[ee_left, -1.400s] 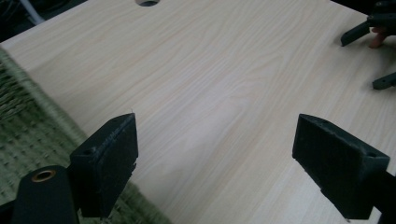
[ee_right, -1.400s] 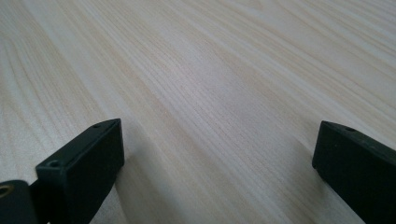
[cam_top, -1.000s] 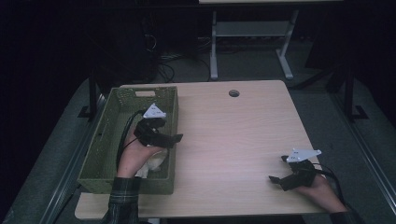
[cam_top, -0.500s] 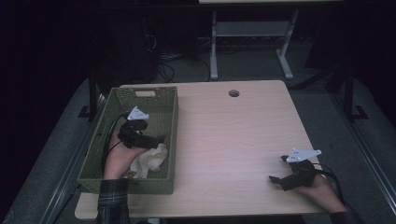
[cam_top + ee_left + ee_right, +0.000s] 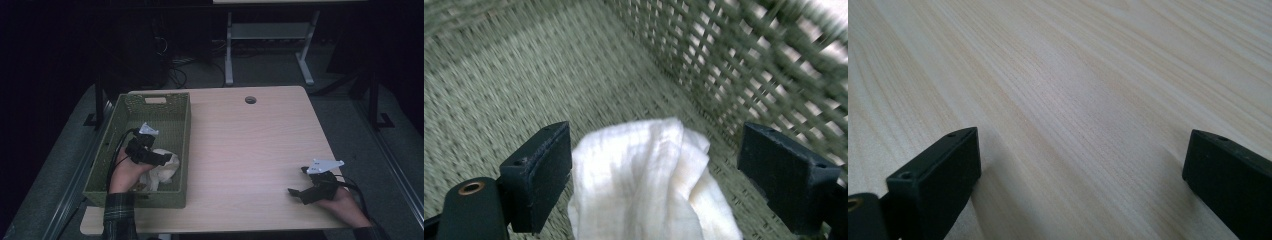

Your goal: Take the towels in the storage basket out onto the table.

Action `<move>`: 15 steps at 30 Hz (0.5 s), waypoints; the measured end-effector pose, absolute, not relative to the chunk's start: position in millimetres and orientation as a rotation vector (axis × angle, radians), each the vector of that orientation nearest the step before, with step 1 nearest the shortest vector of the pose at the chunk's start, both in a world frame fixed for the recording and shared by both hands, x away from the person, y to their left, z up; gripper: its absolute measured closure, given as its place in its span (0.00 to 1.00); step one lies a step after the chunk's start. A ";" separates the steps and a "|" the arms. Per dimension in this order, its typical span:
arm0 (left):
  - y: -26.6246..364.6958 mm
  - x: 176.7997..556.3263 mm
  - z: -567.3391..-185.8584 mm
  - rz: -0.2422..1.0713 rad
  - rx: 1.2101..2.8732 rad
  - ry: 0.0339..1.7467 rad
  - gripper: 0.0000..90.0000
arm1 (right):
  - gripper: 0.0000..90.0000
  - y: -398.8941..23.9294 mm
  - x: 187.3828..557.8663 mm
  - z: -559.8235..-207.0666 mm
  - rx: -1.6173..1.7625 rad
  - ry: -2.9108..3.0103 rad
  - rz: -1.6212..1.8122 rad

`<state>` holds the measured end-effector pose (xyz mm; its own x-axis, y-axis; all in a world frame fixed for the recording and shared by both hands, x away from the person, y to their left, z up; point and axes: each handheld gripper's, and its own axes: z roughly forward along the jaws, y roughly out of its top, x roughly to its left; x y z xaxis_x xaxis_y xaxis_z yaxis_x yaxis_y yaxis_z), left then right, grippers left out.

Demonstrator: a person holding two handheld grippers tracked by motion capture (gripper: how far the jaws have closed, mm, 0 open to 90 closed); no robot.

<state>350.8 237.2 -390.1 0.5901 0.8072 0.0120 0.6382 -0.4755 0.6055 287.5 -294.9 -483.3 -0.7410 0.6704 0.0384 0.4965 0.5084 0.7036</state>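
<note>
**Soft white cloth waits between spread tongs**

The left gripper stands wide open inside the green woven basket, with the crumpled white cloth just between its jaws. The cloth looks light, limp and not slippery; a raised fold is the best hold. The right gripper is also open over the smooth wooden table.

- A basket sits on the left part of a table.
- A cloth lies in the basket's near half, apparently against its right wall.
- The left gripper is over the cloth; the right gripper is at the table's near right corner.
</note>
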 end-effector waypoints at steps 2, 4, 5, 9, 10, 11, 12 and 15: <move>236.5 352.2 -395.7 0.377 2.286 1.148 0.15 | 0.02 -294.9 287.5 -483.3 0.991 2.513 1.057; 235.4 352.9 -399.8 0.362 2.298 1.157 0.15 | 0.02 -294.9 287.5 -483.3 0.990 2.513 1.057; 234.7 353.3 -401.9 0.358 2.311 1.160 0.15 | 0.02 -294.9 287.5 -483.3 0.990 2.513 1.057; 231.2 353.7 -410.0 0.330 2.361 1.165 0.15 | 0.02 -294.9 287.5 -483.4 0.990 2.513 1.057; 230.7 354.0 -411.4 0.326 2.368 1.163 0.15 | 0.02 -294.9 287.5 -483.3 0.990 2.514 1.057; 229.9 354.3 -412.9 0.319 2.379 1.166 0.15 | 0.02 -295.0 287.5 -483.4 0.989 2.513 1.057; 229.1 354.6 -414.7 0.313 2.384 1.168 0.15 | 0.02 -294.9 287.5 -483.4 0.990 2.514 1.057; 227.2 355.0 -418.8 0.290 2.411 1.169 0.15 | 0.02 -295.0 287.5 -483.4 0.989 2.514 1.057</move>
